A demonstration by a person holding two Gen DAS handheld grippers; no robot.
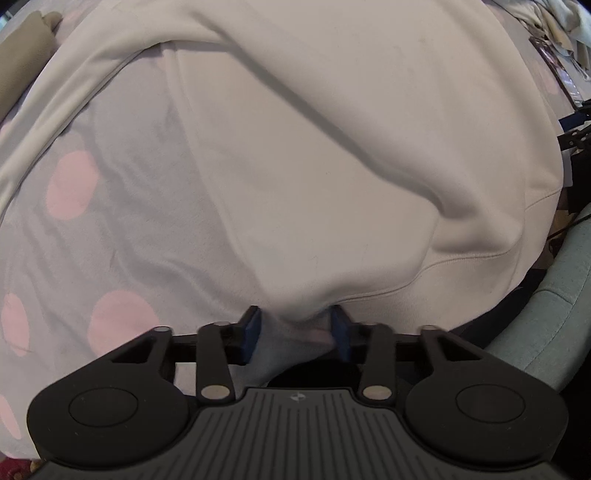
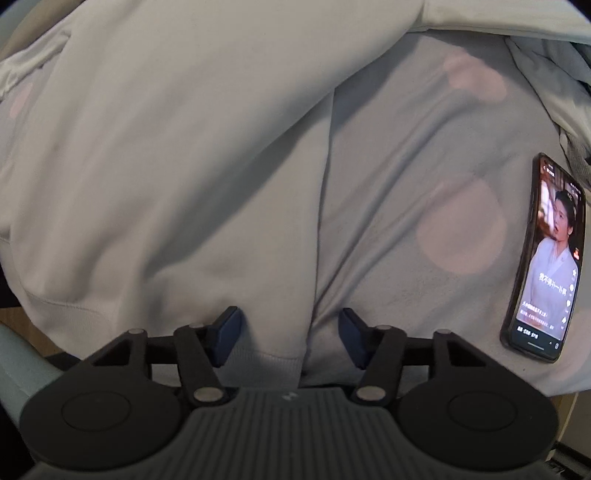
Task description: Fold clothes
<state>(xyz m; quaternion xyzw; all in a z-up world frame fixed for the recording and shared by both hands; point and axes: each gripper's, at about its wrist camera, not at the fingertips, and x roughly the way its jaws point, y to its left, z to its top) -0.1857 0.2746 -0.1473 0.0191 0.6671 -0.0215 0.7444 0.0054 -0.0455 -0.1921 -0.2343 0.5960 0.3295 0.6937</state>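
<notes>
A cream sweatshirt (image 1: 314, 140) lies spread on a grey bedsheet with pink dots (image 1: 74, 184). My left gripper (image 1: 295, 328) is at its ribbed hem (image 1: 406, 284). A bunch of the hem and sheet is gathered between the blue pads (image 1: 252, 328), with creases running toward them. In the right wrist view the same sweatshirt (image 2: 166, 166) fills the left half. My right gripper (image 2: 290, 332) stands open around the hem's corner (image 2: 280, 354), the pads (image 2: 229, 330) apart from the cloth on both sides.
A lit phone (image 2: 546, 258) lies on the sheet (image 2: 424, 166) to the right of my right gripper. A pale green chair (image 1: 554, 317) stands at the bed's right edge. More clothes (image 1: 546, 26) are piled at the far right, and a tan bolster (image 1: 22, 66) lies at the far left.
</notes>
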